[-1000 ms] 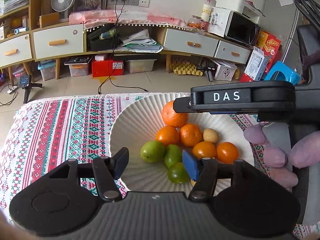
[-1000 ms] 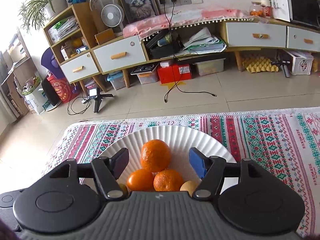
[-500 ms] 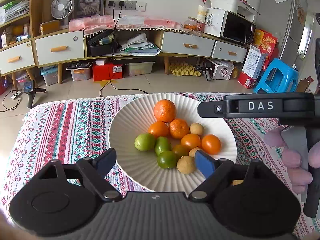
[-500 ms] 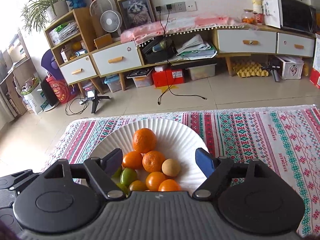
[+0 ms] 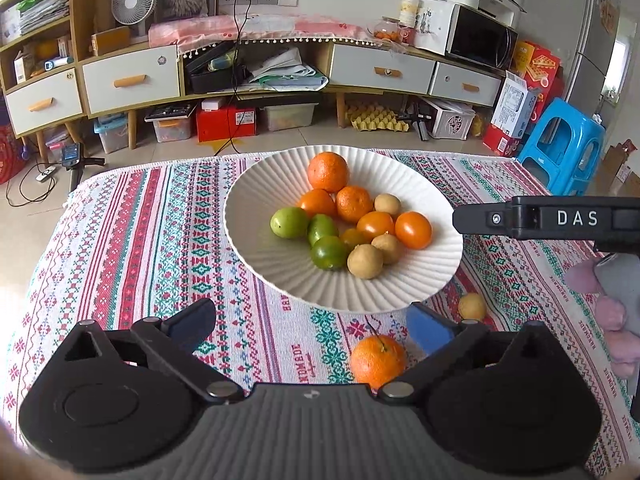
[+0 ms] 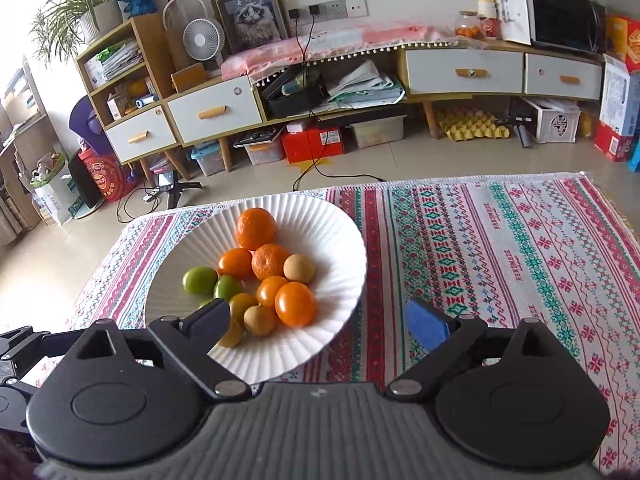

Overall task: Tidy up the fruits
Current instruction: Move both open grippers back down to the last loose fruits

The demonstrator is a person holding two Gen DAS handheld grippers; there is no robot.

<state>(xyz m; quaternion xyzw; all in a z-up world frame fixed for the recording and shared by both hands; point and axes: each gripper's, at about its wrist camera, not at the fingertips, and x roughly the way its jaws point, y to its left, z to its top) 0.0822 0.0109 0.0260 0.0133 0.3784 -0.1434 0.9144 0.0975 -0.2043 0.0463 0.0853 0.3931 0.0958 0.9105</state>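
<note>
orange part hidden by left gripper, bowl near rim too

A patterned tablecloth covers the table (red, green, white bands); on it rest a white ribbed plate, an orange and a small yellowish fruit.

1. One white ribbed plate is sitting at the centre of the left wrist frame.
2. Five orange fruits are lying on that plate, the largest sitting at the top of the pile.
3. Three green fruits are lying at the left of the pile, one sitting farthest left.
4. Three small tan fruits are lying on the plate, one sitting lowest.
5. One yellowish fruit is sitting mid-pile.
6. Two fruits are lying off the plate on the cloth, lower right: one orange and one small yellow.
</note>
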